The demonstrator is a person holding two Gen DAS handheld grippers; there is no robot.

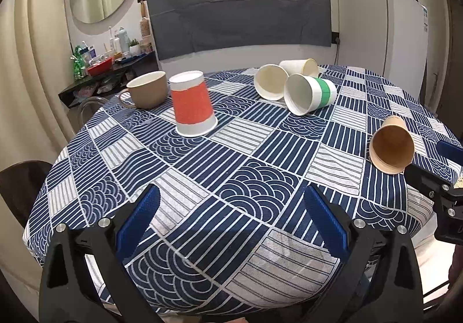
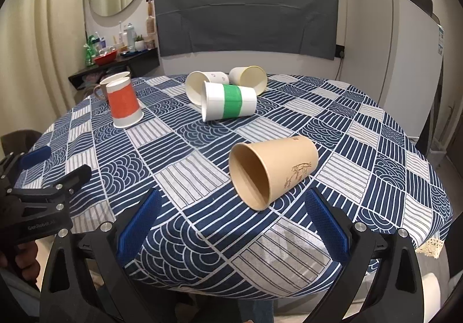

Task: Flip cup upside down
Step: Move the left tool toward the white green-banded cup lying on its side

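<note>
Your tabletop (image 2: 202, 166), under its blue and white patterned cloth, fills the space ahead of both tongs. Your left tongs (image 1: 231, 216) hang wide over the near edge with nothing between the blue pads; your right tongs (image 2: 231, 219) are spread just as wide and also hold nothing.

The brown paper cup (image 2: 272, 169) lies on its side just ahead of your right tongs, a little right of their centre, mouth turned toward you; from the left tongs it sits far off to the right (image 1: 392, 146), close to the other tongs.

Further ahead of the right tongs, the green-banded cup (image 2: 230, 101) lies on its side, touching two white cups (image 2: 202, 83) and (image 2: 250, 78) that lie tipped just behind it.

Ahead and left of your left tongs, the red-banded cup (image 1: 192, 104) stands mouth down. The tan mug (image 1: 146, 88) stands upright just beyond it to the left.
</note>
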